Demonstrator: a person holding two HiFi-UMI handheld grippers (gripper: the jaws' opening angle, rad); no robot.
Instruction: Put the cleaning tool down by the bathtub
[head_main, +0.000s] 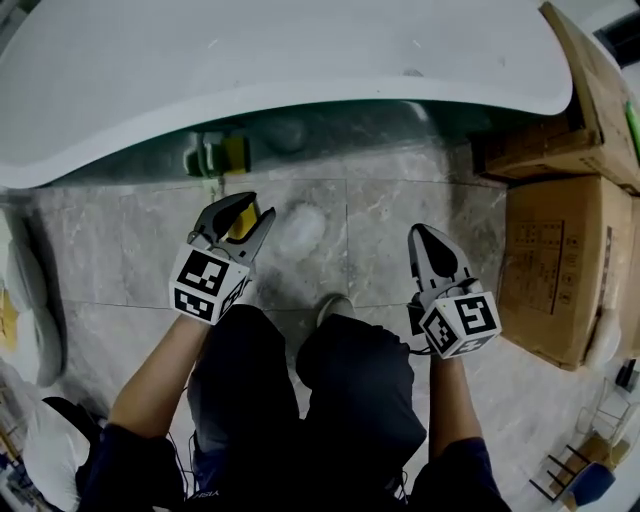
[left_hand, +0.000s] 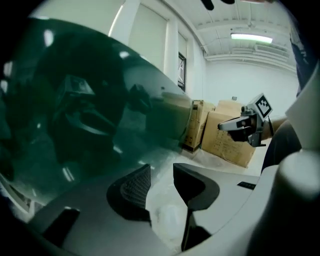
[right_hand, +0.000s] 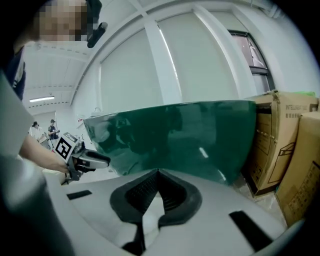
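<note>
While the left claw (head_main: 250, 210) is spread empty and the right claw (head_main: 418, 233) pressed together, the cleaning tool (head_main: 216, 155) by the bathtub (head_main: 300, 60) looks light and hard, best grabbed around its middle.

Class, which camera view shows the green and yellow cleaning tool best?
The head view: the cleaning tool lies on the floor beside the bathtub. Neither gripper view shows it; they show the tub's green wall and cardboard boxes instead.
</note>
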